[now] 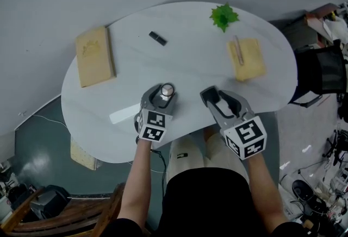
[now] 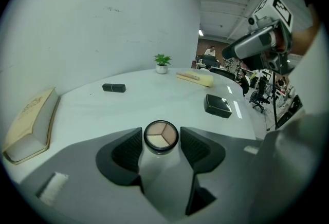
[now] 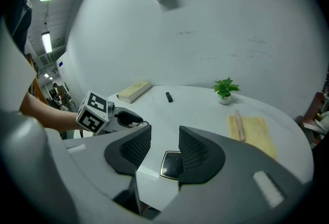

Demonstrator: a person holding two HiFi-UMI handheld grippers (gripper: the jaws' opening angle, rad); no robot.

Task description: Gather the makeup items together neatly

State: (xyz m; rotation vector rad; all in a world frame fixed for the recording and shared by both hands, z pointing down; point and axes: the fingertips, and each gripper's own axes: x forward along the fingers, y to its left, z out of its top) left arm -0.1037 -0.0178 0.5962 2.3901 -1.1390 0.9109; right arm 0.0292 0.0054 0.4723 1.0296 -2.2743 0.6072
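At the left edge of the white oval bench (image 1: 130,70) lies a closed tan book (image 1: 95,55). To its right, toward the far edge, a small black lipstick tube (image 1: 157,38) lies alone on its side. Near the near edge the left tool (image 1: 161,98) has its jaws wide apart. A round black-rimmed pot of three beige powders (image 2: 161,135) stands on the bench between them, with only a thin gap at each pad, so it is not clamped. Just to the right, the right tool (image 1: 217,101) also has its jaws apart, and a flat black square compact (image 3: 172,164) lies on the bench under them, partly hidden by one jaw. A small green plant (image 1: 223,16) stands at the far edge. A yellow folded cloth (image 1: 247,59) carrying a thin pale stick (image 1: 238,50) lies near the right edge.
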